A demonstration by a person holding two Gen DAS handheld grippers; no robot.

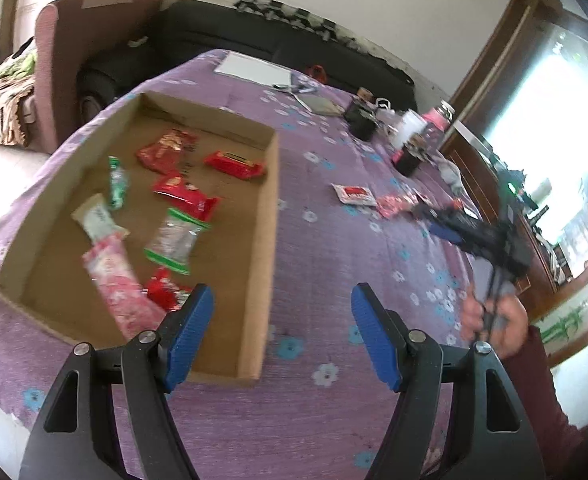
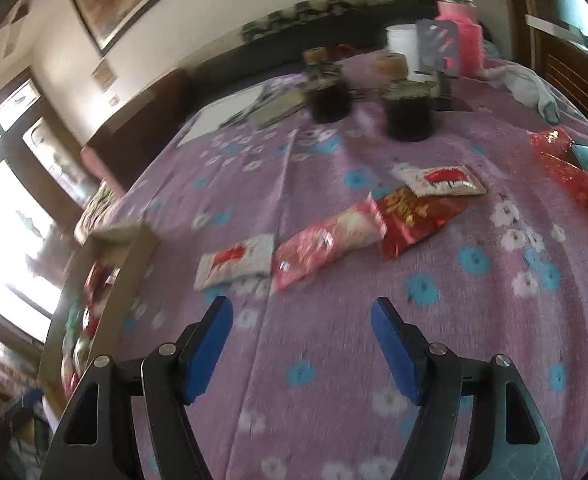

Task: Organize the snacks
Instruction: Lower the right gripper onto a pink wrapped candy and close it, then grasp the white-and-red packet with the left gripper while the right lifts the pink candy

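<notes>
The cardboard tray [image 1: 268,184] sits toward the left edge of the table, on the purple floral tablecloth [image 1: 325,248], serving as the collection point. Eight or so packets already lie flat in it, among them a long pink packet [image 1: 114,284] with its long axis running from the tray's centre toward its near wall, and a clear green-edged packet [image 1: 174,240].

The left gripper [image 1: 282,312] hangs over the tray's near right corner. Its jaws stand wide apart with nothing between them.

Right of the tray, four packets remain loose on the cloth mid-table: a white-and-red sachet [image 2: 236,260], a pink packet [image 2: 325,244], a red-and-gold packet [image 2: 413,216] and a second white-and-red sachet [image 2: 441,180]. Together they form a row climbing diagonally toward the far right edge, and the pink packet's long axis follows that line.

The right gripper [image 2: 301,344] points down at the cloth just short of this row, jaws wide and empty, judged to be lined up for the next pickup.
</notes>
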